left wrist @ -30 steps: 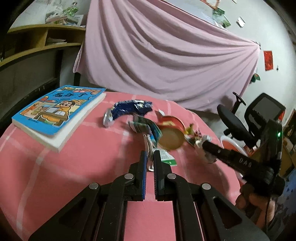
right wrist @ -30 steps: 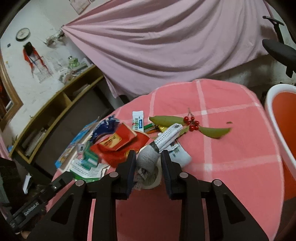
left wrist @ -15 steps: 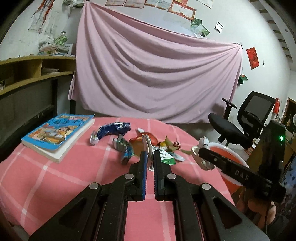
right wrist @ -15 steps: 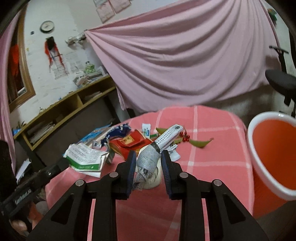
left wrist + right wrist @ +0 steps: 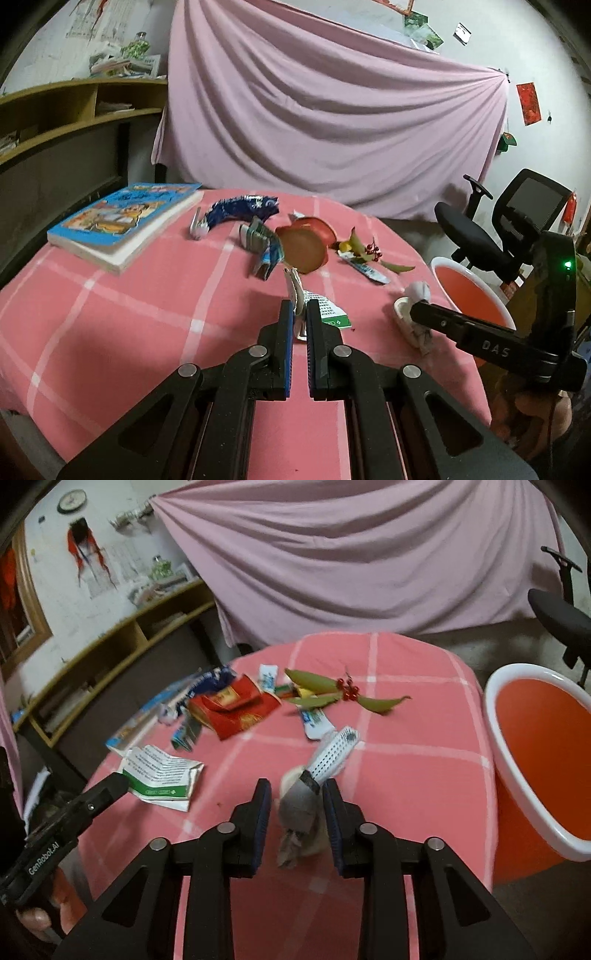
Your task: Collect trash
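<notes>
Now my left gripper (image 5: 298,318) is clamped tight on a folded green and white paper wrapper (image 5: 159,773), holding it above the pink checked tablecloth (image 5: 147,317). My right gripper (image 5: 295,812) has its jaws opening, with a grey and white crumpled wad (image 5: 301,805) loose between them; I cannot tell whether the pads touch it. Beside the table on my right stands the orange bin (image 5: 543,746) with a white rim, and the part of its inside that I see holds nothing. More trash lies on the cloth further off: a red packet (image 5: 232,705), a blue foil wrapper (image 5: 240,210), a small white and blue sachet (image 5: 314,720), green leaves (image 5: 314,681) and red berries (image 5: 349,690). A book (image 5: 125,218) lies at the far left edge of the table
</notes>
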Motion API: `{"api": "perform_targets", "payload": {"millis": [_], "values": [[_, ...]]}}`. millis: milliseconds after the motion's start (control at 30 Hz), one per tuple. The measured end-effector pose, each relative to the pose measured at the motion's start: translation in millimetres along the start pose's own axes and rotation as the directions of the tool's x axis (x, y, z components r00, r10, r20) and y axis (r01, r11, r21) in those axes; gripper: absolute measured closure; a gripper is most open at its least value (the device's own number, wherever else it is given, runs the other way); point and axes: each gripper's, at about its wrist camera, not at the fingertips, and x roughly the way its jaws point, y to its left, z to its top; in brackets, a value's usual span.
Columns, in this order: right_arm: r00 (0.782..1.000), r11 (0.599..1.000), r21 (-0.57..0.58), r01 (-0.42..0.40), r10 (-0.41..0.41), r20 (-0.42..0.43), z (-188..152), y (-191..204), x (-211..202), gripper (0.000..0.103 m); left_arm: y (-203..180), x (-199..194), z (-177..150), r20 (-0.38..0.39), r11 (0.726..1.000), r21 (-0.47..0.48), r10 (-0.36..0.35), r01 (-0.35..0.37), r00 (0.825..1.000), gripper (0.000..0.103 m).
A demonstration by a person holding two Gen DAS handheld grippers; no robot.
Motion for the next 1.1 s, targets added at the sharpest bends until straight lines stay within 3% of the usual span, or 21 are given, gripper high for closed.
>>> {"api": "perform_targets", "payload": {"millis": [67, 200, 300, 433, 667, 733, 833, 933, 1100], "values": [[1.000, 1.000, -0.002, 0.011, -0.011, 0.007, -2, -1, -1, 0.060, 4, 0, -2, -0.003, 1.000, -0.008, -0.005, 0.005, 1.000, 0.099], [0.999, 0.999, 0.000, 0.046, -0.046, 0.003, -2, -5, 2, 0.061, 9, 1, -5, -0.014, 1.000, -0.025, -0.015, 0.015, 1.000, 0.099], [0.998, 0.998, 0.004, 0.061, -0.061, 0.001, -1, -4, 3, 0.083, 10, -1, -4, -0.011, 0.999, -0.028, -0.022, 0.022, 1.000, 0.099], [0.998, 0.998, -0.002, 0.056, -0.056, 0.017, -2, -3, 1, 0.084, 4, -4, -1, 0.007, 1.000, -0.011, -0.028, 0.028, 1.000, 0.099], [0.984, 1.000, 0.000, 0.025, -0.024, 0.179, 2, -2, -28, 0.084, -24, -15, 17, 0.086, 0.996, 0.068, -0.062, 0.056, 0.994, 0.099], [0.968, 0.999, 0.004, 0.037, -0.036, 0.247, 4, -4, -40, 0.084, -33, -15, 25, 0.101, 0.994, 0.082, -0.084, 0.076, 0.991, 0.099], [0.929, 0.998, 0.032, 0.057, -0.065, 0.364, 6, -12, -63, 0.084, -55, -14, 39, 0.124, 0.987, 0.105, -0.134, 0.121, 0.983, 0.099], [0.866, 0.992, 0.075, 0.106, -0.129, 0.483, 6, -28, -89, 0.084, -83, -9, 53, 0.146, 0.976, 0.142, -0.183, 0.163, 0.972, 0.099], [0.777, 0.968, 0.157, 0.195, -0.251, 0.578, 5, -65, -119, 0.084, -145, 7, 70, 0.156, 0.942, 0.226, -0.287, 0.248, 0.945, 0.099]]}}
